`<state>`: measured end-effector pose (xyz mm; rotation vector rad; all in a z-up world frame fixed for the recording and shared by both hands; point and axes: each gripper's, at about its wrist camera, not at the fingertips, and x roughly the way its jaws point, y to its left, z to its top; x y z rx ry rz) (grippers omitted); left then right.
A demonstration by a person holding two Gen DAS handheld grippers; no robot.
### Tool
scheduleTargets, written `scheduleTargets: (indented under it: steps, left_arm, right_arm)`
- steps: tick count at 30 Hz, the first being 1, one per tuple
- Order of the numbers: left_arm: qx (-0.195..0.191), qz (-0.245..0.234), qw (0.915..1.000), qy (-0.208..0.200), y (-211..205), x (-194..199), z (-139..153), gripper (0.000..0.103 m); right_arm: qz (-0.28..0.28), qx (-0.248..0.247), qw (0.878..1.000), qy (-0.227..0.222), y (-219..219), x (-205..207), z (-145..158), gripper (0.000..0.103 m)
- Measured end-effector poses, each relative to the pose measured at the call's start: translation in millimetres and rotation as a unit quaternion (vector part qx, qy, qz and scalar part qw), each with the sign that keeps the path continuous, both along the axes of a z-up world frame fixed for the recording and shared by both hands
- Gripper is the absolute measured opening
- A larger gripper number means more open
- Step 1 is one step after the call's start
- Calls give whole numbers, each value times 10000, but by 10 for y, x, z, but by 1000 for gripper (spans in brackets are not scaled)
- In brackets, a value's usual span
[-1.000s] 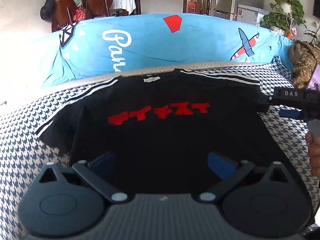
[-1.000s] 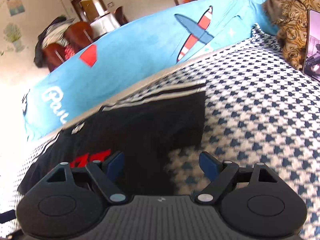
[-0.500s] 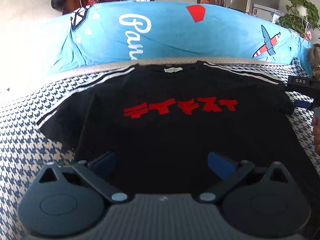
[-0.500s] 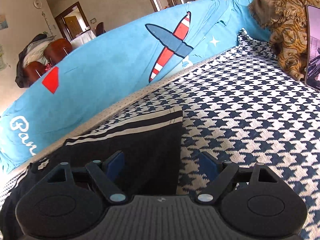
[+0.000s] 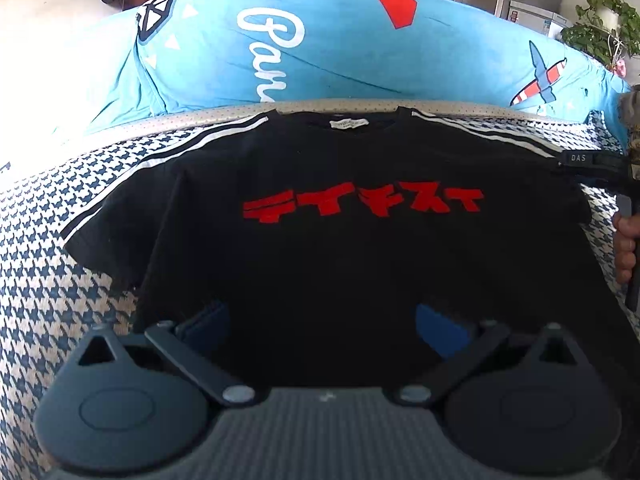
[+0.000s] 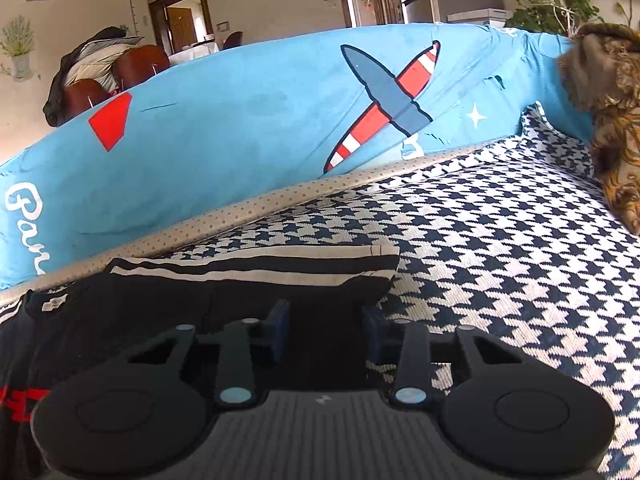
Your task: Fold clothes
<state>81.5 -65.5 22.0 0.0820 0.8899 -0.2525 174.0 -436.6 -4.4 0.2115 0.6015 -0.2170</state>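
Black T-shirt [image 5: 344,256] lies flat, front up, on the houndstooth sofa cover [image 5: 44,300]; collar at 12 o'clock against the blue cushion [image 5: 320,48], red lettering [image 5: 362,204] across the chest, both sleeves spread out.

R gripper [image 6: 325,332] sits low at the right sleeve [image 6: 280,276]; fingers narrowed round the black sleeve cloth, small gap between the pads, so closing but not seen clamped. L gripper [image 5: 320,322] hovers over the lower body of the shirt near 6 o'clock; fingers wide apart, holding nothing.

Step in hand, as I judge it: taking the right sleeve to fold it inward. To do it well: bite the sleeve near its hem, catch both layers; lift only a little; carry it toward 9 o'clock across the chest; keep the crease straight, parallel to the shirt's side; L gripper can pin the body so it doesn't drag.

Count: 1 T-shirt; 2 sleeves; 2 grippers; 1 cushion; 1 hand [image 5: 626,248] in view at 3 o'clock, left-wrist view.
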Motion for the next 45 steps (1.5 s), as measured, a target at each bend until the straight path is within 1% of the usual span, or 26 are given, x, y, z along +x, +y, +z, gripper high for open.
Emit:
scheduleTargets:
  steps: [2,3,5,7,13,15,17,19,22,24,27,29,33,36,37,40,45]
  left_arm:
    - [8,7,10000,32,-1,15,-21,103]
    - [11,11,10000,49,-2,23,-31,103]
    - [15,19,10000,85,0,40,-54,103]
    - [19,23,9999,107,5,57,-76,103]
    - [50,42,9998,166,41,96,-127,103]
    - [79,41,9998,188,48,109,-146,103]
    - [108,45,9997,214,48,119,-157,103]
    - [136,48,9996,241,45,128,-166,103]
    - [163,53,9995,259,41,135,-172,103]
    - [161,43,9996,241,34,123,-164,103]
    - [158,15,9996,219,25,102,-156,103]
    - [155,0,9996,216,26,86,-153,103]
    - [171,-60,9997,164,18,54,-141,103]
    - [195,-94,9997,120,10,37,-137,103]
    - [198,-103,9997,109,10,32,-136,103]
    - [207,-126,9997,69,11,16,-130,103]
    - [241,-144,9996,-53,31,-13,-108,103]
  right_arm:
    - [39,-73,10000,-8,10,25,-8,12]
    - [29,-123,9999,-18,21,36,-5,10]
    - [-17,-237,9997,-42,48,58,9,8]
    - [-98,-379,9992,-95,80,74,32,7]
    - [-673,-886,9927,-471,107,108,197,6]
    - [-724,-987,9915,-432,106,153,167,5]
    - [-720,-999,9920,-282,94,208,82,6]
    - [-631,-781,9949,-23,33,272,-15,6]
    - [-718,-633,9954,-19,-36,242,22,8]
    - [-775,-487,9958,-53,-85,183,76,16]
    - [-821,-275,9962,-66,-145,64,156,25]
    - [-833,-115,9965,-44,-178,-26,208,28]
    - [-701,188,9974,2,-175,-230,314,31]
    - [-523,113,9985,105,-82,-392,366,36]
    - [-428,96,9989,145,-45,-446,370,36]
    - [-172,176,9992,323,50,-614,360,37]
    - [-57,436,9969,656,170,-977,354,38]
